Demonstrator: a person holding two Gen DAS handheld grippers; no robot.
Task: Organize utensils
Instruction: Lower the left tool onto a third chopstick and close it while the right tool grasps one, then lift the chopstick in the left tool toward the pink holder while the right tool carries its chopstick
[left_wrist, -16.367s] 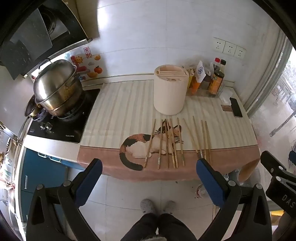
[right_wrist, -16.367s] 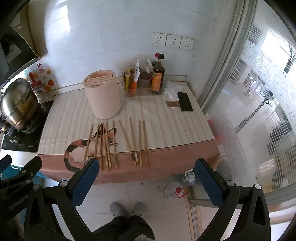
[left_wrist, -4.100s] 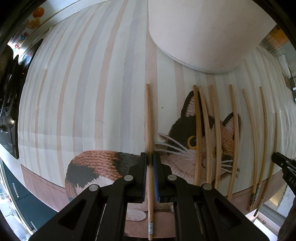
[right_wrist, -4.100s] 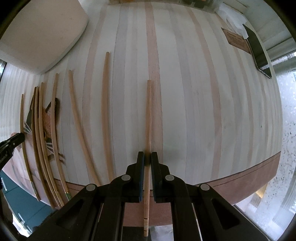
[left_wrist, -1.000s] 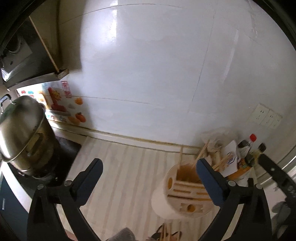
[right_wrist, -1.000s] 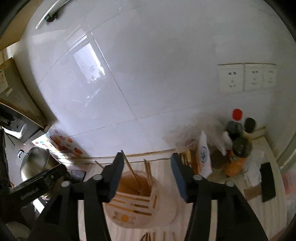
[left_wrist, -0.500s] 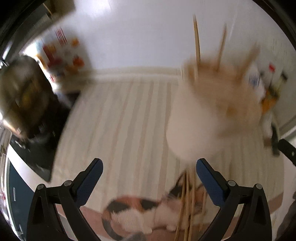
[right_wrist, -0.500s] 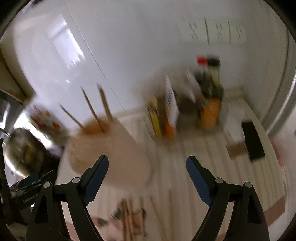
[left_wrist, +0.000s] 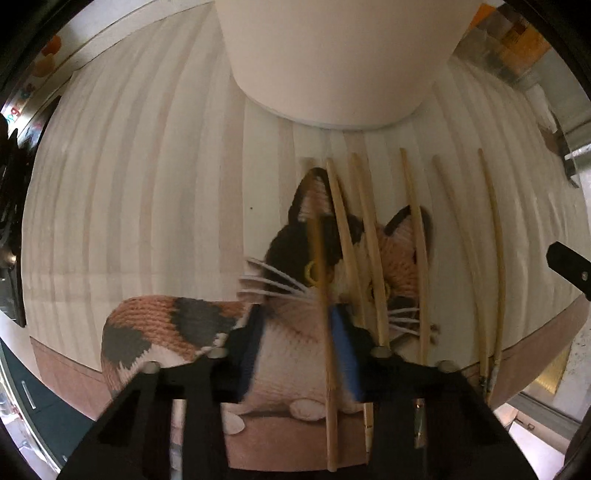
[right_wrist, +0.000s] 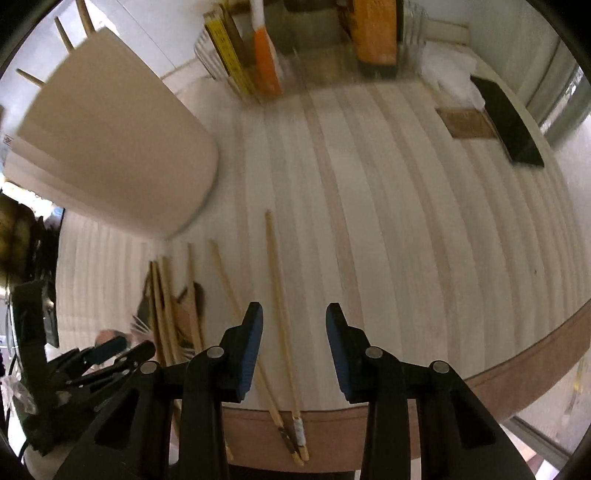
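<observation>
Several wooden chopsticks lie side by side on the striped cat-print mat. My left gripper is low over the mat, its jaws partly closed around the leftmost chopstick, which lies between the blue pads; the picture is blurred. The beige utensil holder stands just behind the chopsticks. My right gripper is open and empty, just above the rightmost chopstick. The holder with chopstick ends sticking out of its top shows at upper left there.
A clear rack with sauce bottles and packets stands at the back. A black phone, a brown card and white tissue lie at the right. The counter's front edge is near. The left gripper shows at lower left.
Both grippers have dropped from high above the holder down to the mat. The left jaws have narrowed around the leftmost chopstick; the right jaws have narrowed over the rightmost one.
</observation>
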